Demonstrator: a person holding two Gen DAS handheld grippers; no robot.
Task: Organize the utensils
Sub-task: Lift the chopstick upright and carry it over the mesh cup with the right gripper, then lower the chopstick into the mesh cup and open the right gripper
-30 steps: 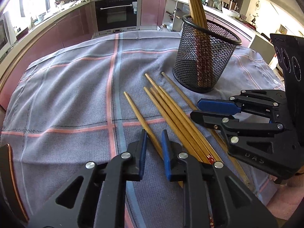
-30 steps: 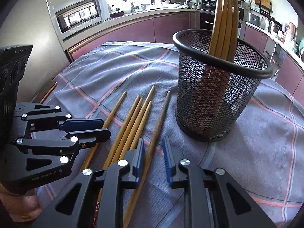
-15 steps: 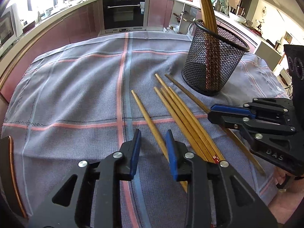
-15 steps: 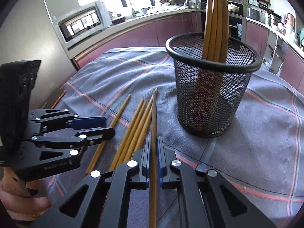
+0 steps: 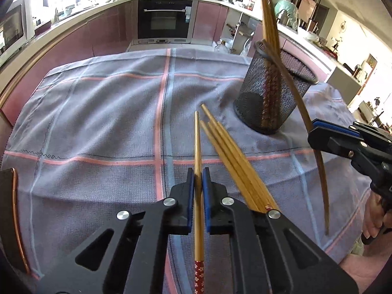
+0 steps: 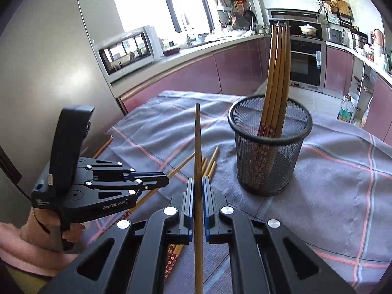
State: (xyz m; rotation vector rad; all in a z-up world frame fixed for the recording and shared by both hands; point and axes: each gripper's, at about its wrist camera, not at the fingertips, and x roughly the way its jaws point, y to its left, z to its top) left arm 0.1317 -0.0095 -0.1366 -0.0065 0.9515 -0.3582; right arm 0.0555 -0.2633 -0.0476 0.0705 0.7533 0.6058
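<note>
The left gripper is clamping one wooden chopstick, its long axis running away toward the far side of the cloth, the flowered red end trailing back between the jaws. The right gripper is pinching another chopstick, its tip tilting up and away — the near end is running out of frame. Three or four more chopsticks are lying beside the left one, probably four; the gripper body is covering their near ends. The mesh holder is standing far right with several upright in it.
</note>
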